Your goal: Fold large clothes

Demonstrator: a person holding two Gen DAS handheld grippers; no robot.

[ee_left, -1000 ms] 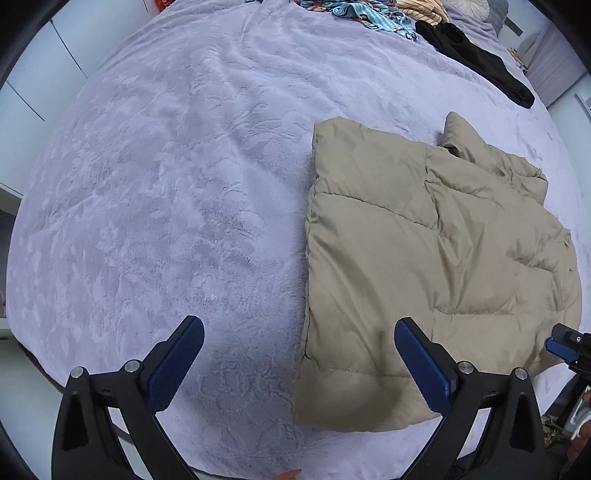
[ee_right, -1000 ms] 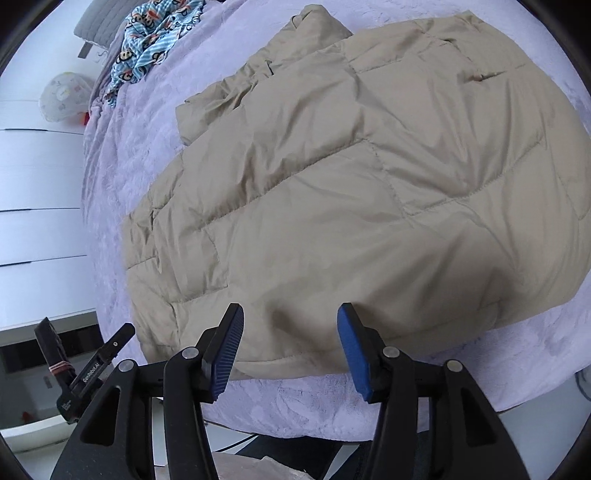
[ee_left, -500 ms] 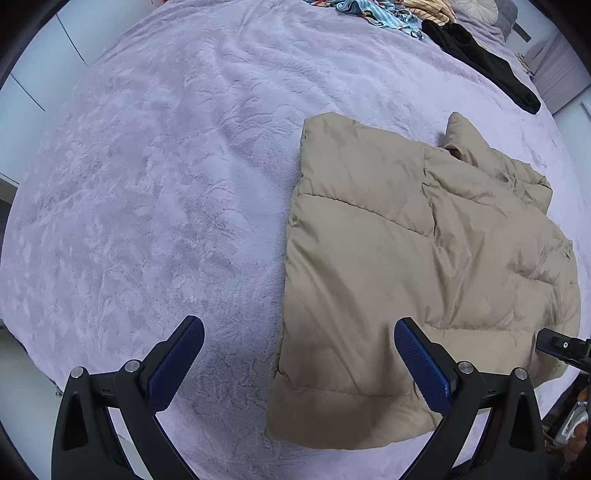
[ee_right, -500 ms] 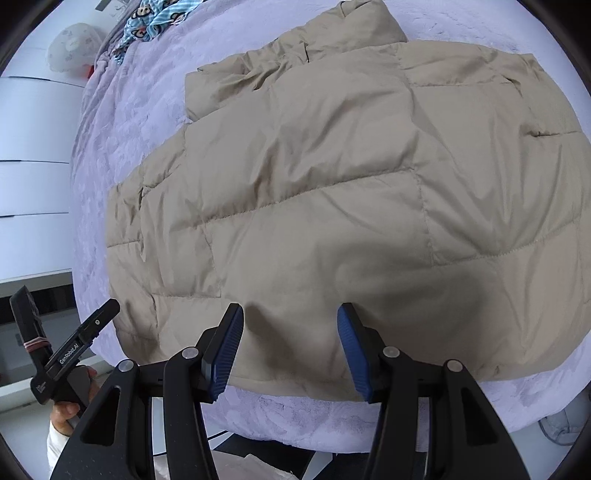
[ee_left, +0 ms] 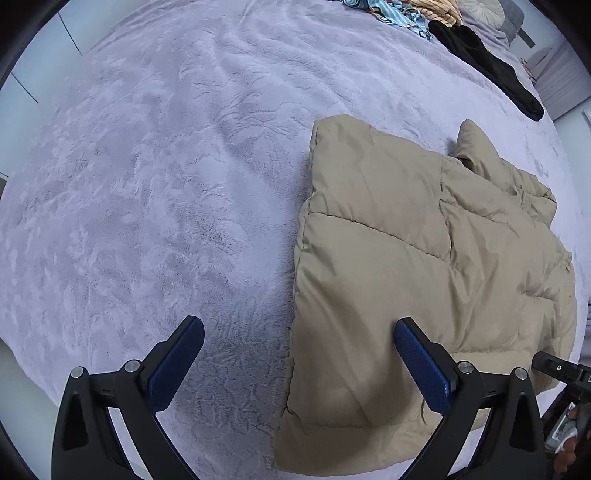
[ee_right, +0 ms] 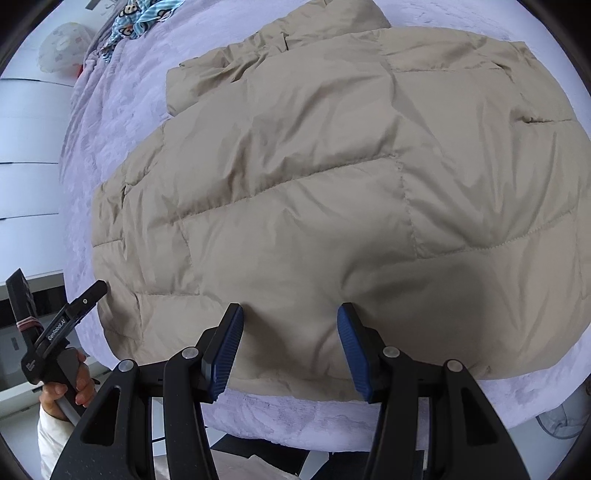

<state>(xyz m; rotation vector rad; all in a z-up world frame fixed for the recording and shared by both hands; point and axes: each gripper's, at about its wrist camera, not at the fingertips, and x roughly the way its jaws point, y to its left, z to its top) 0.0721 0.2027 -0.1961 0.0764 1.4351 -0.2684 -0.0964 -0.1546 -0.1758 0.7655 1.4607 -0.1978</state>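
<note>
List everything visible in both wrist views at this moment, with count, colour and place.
Jacket: one, beige, quilted, lying flat at the bed's near edge.
Bedspread: one, lilac, patterned, covering the bed.
Black garment: one, at the far side of the bed.
Patterned clothes: a small pile, blue with prints, far end of the bed.
Round cushion: one, white, beyond the bed.
Left gripper: black with blue pads, open, over the jacket's left edge.
Right gripper: black with blue pads, open, at the jacket's near hem.
Hand: one, holding the left gripper's handle.
</note>
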